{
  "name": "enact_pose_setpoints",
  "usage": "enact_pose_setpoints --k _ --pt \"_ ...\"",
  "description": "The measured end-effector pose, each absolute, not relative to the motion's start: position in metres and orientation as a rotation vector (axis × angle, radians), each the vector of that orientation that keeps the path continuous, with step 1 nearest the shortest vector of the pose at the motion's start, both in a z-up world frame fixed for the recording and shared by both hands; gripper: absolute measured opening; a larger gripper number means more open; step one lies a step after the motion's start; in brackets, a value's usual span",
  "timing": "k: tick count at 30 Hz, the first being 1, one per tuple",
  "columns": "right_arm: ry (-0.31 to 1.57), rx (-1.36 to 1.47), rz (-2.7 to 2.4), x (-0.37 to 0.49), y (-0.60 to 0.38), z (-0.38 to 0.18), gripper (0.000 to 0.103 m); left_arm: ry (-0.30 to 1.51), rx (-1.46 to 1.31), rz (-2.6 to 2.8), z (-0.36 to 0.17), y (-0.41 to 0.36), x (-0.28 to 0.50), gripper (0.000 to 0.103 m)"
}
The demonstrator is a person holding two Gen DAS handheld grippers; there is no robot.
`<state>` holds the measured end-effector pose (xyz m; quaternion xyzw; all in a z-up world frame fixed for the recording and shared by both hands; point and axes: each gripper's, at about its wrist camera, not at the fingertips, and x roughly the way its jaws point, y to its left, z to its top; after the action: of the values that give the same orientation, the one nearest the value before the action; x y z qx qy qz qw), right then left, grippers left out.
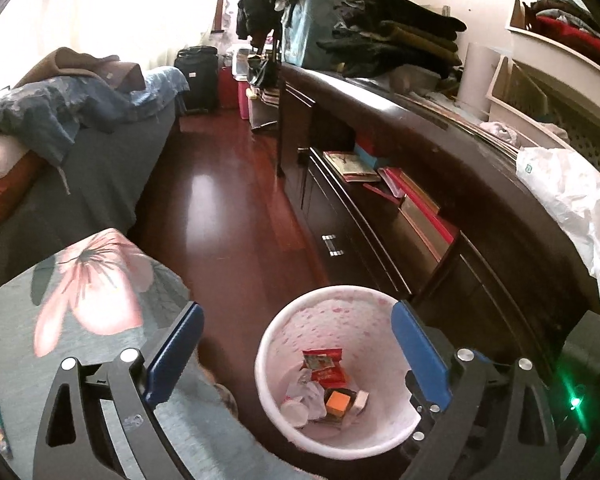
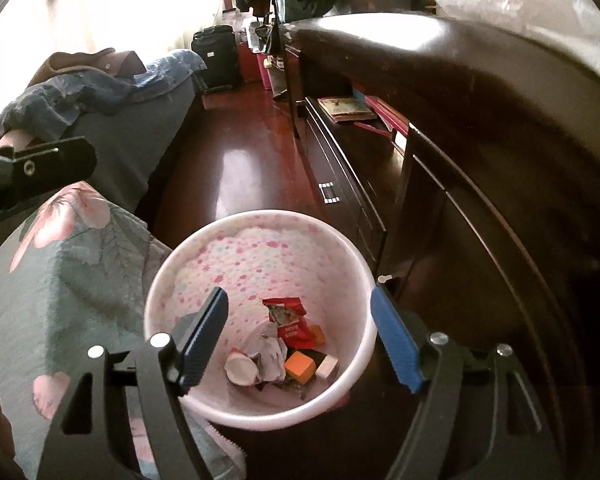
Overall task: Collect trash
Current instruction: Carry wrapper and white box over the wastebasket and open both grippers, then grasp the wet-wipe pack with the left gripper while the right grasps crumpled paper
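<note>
A white bin (image 1: 340, 306) (image 2: 260, 256) with pink speckles stands on the floor below both grippers. Inside it lie a red wrapper (image 1: 326, 366) (image 2: 290, 316), crumpled white paper (image 1: 310, 394) (image 2: 270, 354), an orange block (image 1: 337, 401) (image 2: 300, 366), a small white box (image 2: 327, 366) and a round white lid (image 2: 240, 368). My left gripper (image 1: 296, 346) hangs over the bin's left side, open, with nothing between its blue pads. Centred above the bin's mouth, my right gripper (image 2: 300, 336) is open and holds nothing.
A surface under a grey floral cloth (image 1: 80, 320) (image 2: 60, 280) adjoins the bin on the left. A dark wooden cabinet (image 1: 420, 160) with drawers runs along the right, a white plastic bag (image 1: 568, 208) on top. A bed (image 1: 80, 160) stands beyond the red wooden floor (image 1: 220, 200).
</note>
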<state>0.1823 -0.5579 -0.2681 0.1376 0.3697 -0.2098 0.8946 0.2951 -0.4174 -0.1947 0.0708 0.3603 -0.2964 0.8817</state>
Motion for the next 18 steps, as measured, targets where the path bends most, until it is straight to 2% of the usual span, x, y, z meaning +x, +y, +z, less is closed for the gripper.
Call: enact_pose_setpoints --k 8,18 --pt "0.747 0.246 -0.344 0.17 -0.51 -0.235 0.085 0.731 0.102 -0.498 -0.175 -0.351 0.291 0.097" --pt "0.728 0.103 -0.14 0.183 -0.395 -0.2 0.088 0.754 0.023 -0.133 -0.173 -0.201 0.317 0.099"
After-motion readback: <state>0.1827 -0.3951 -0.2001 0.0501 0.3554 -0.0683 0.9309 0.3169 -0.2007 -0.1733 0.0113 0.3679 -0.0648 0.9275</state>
